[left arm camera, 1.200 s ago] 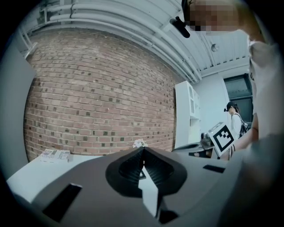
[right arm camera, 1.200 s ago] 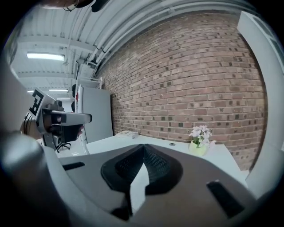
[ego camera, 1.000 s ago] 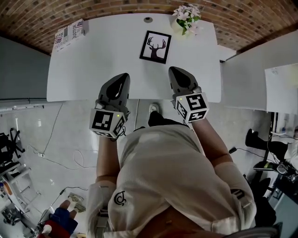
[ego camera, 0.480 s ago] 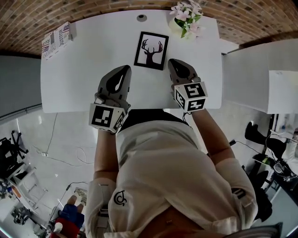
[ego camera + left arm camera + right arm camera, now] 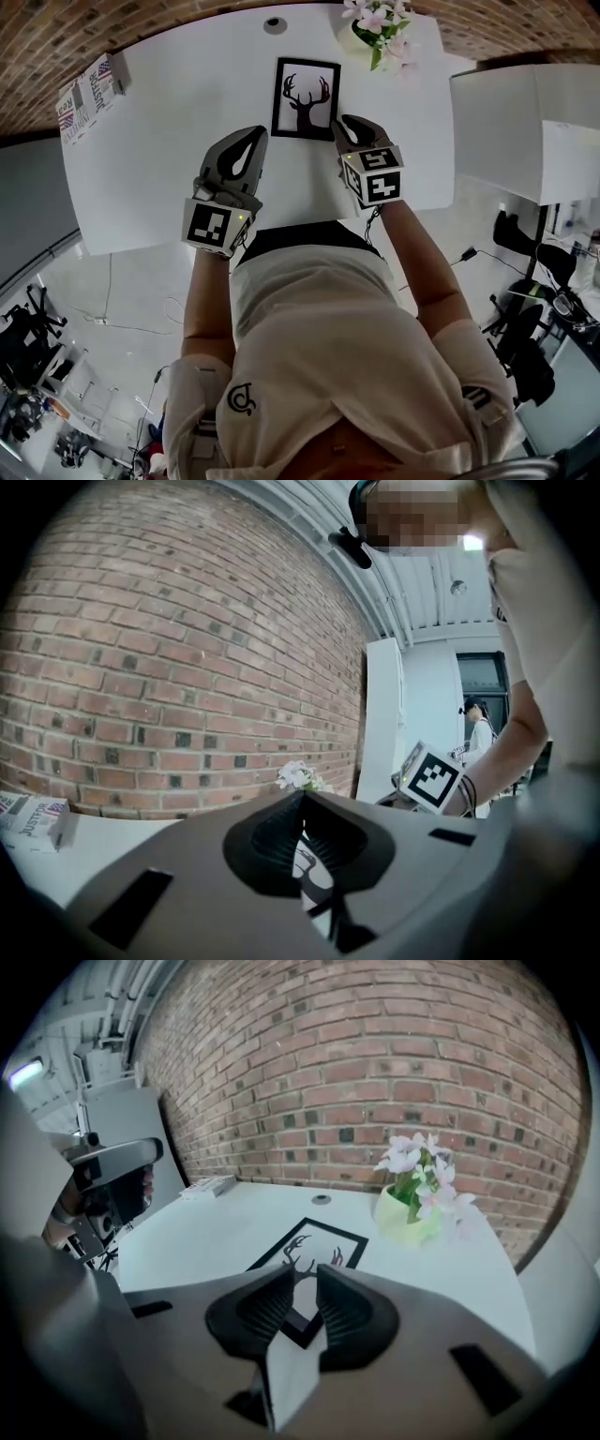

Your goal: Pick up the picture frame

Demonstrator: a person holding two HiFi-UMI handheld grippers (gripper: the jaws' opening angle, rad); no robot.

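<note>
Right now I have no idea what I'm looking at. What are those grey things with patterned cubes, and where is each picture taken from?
A person holds a two-jaw gripper in each hand; the cubes are part of them. One picture looks down from a camera on the person's head; the other two ride on the grippers, looking along their jaws. On the white table are a picture frame showing a deer, a pot of flowers and a printed box. The left gripper is shut and empty. On the right gripper the jaws have just been opening, the frame's corner showing beyond their gap; nothing is held.
</note>
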